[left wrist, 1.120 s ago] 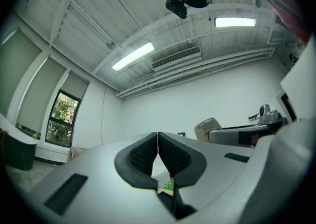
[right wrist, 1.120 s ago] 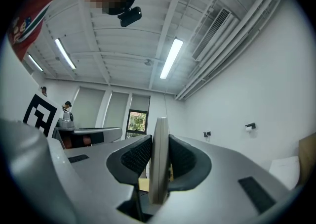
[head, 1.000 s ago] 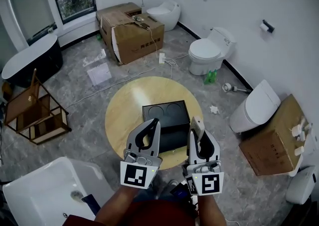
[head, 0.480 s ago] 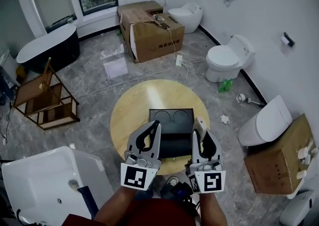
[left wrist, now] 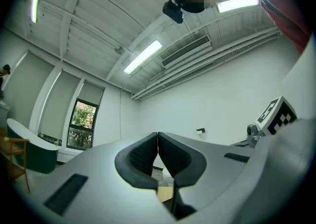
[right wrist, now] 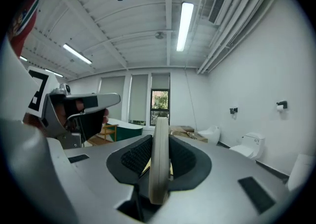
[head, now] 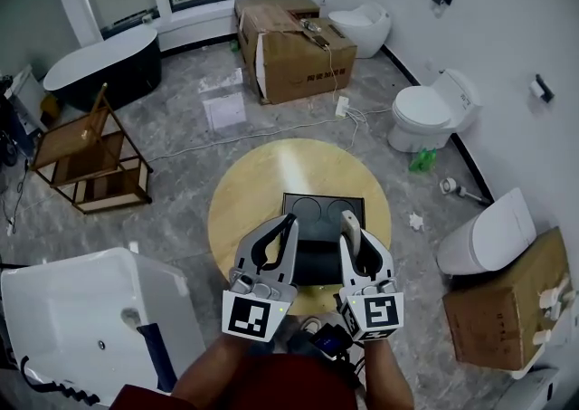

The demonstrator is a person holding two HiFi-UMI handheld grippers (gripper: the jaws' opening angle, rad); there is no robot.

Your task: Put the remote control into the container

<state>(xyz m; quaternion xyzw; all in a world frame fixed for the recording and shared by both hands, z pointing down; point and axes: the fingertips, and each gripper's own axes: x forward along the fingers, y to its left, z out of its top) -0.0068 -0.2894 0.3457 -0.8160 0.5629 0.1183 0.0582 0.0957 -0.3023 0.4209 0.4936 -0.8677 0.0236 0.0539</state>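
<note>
Head view is showing the right gripper (head: 353,238) clamping the remote (head: 347,221) edge-on, lining up with the 3 o'clock wall of the container (head: 312,209). The left gripper (head: 287,224) is hanging at 9 o'clock, pinched together on nothing. Gripped so narrowly, the remote is risking pivoting, clipping the rim and dropping onto the table (head: 244,209). Print on the carton (head: 294,64) is proving too small to read.

Lower centre of the frame: my right gripper (head: 353,241) grips the pale remote control (head: 346,218), overlapping the black container (head: 317,209) on the round desk (head: 249,209).
</note>
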